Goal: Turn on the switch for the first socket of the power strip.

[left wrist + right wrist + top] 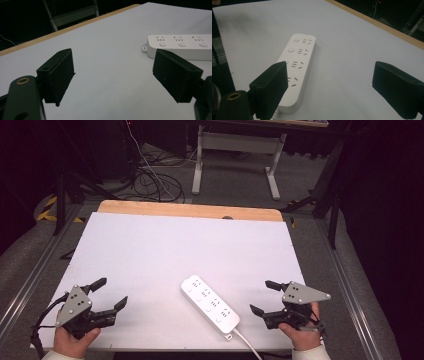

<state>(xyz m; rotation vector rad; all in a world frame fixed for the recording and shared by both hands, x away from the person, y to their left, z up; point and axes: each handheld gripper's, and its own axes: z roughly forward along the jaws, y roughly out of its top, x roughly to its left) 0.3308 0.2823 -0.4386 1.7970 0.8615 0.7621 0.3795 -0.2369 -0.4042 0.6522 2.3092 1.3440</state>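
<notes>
- a white power strip (210, 305) lies diagonally on the white table (150, 250), lower centre of the high view, its cord (247, 343) running off the bottom edge.
- left gripper (111, 293), lower left, jaws spread wide, holding nothing.
- right gripper (261, 296), lower right, jaws also wide and empty, just beside the strip.
- each rests in a hand (75, 340).

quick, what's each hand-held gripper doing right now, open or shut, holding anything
Left hand-held gripper: open, holding nothing.
Right hand-held gripper: open, holding nothing, beside the white power strip.
</notes>
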